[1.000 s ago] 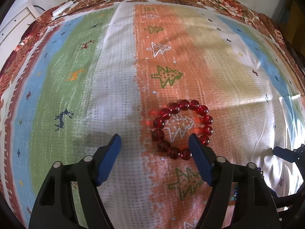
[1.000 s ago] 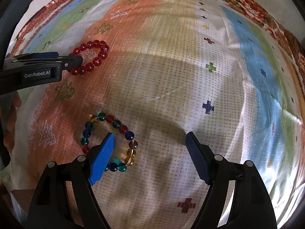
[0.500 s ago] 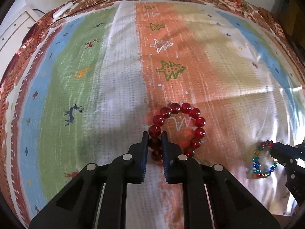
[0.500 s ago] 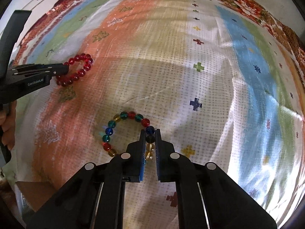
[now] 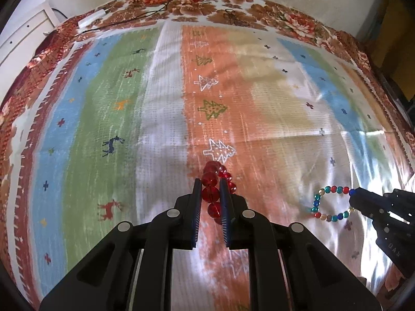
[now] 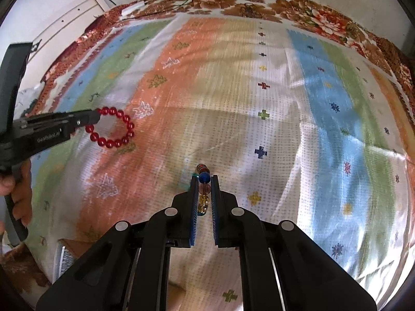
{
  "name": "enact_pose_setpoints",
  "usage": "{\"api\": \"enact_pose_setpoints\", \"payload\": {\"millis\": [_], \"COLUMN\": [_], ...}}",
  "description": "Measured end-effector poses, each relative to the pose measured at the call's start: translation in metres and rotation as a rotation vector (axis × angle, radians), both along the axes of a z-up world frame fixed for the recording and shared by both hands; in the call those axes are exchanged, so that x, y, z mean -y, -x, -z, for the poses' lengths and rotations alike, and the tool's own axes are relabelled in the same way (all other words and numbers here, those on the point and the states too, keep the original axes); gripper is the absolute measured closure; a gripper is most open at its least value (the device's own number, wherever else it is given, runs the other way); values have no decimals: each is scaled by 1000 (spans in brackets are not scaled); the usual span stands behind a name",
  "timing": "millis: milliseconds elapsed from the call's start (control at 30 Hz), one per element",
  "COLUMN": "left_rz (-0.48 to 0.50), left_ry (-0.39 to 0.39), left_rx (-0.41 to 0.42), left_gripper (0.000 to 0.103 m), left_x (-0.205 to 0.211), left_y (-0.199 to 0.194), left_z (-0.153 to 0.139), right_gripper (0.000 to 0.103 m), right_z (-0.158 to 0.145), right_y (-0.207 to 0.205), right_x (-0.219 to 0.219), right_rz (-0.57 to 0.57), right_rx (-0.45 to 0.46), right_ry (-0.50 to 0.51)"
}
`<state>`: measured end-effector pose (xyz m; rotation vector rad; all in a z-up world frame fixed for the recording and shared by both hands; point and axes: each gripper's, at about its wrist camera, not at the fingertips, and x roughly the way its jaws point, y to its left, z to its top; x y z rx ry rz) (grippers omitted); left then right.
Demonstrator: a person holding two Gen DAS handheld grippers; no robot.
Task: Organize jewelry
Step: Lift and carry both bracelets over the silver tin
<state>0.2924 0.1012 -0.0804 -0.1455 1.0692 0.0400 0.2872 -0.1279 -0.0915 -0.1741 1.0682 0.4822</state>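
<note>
My left claw (image 5: 210, 194) pinches the red round-bead bracelet (image 5: 214, 189); my right claw (image 6: 204, 189) pinches the multicoloured glass-bead bracelet (image 6: 203, 194). Both hang clear above the striped patterned bedspread (image 5: 155, 119), probably for separate relocation.

Your left gripper (image 5: 210, 194) and right gripper (image 6: 205, 189) both point steeply down, jaws clamped nearly together, probably pinching beads.

You are seeing a red bracelet (image 5: 210, 181), a multicoloured bracelet (image 5: 330, 203), and a striped cloth (image 5: 160, 119) showing trees, deer and crosses.
</note>
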Motion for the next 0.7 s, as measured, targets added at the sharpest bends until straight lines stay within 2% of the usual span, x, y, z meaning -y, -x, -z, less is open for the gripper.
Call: {"api": "enact_pose_setpoints", "payload": {"millis": [267,433,700], "left_rz": [-5,12,23], "left_ry": [3,-25,-1], "left_rx": [28,44,74], "left_gripper": [90,90,90], "left_x": [8,18,22], "left_y": [19,31,45], "left_z": [-18,-24,-40], "right_gripper": [93,93,93], "right_z": [-9,-17,-32], "right_y": [14,20,34], "right_x": [4,9,13], "right_rz": [25,33,23], "right_rx": [23,42,78], "right_ry": [13,7,-7]}}
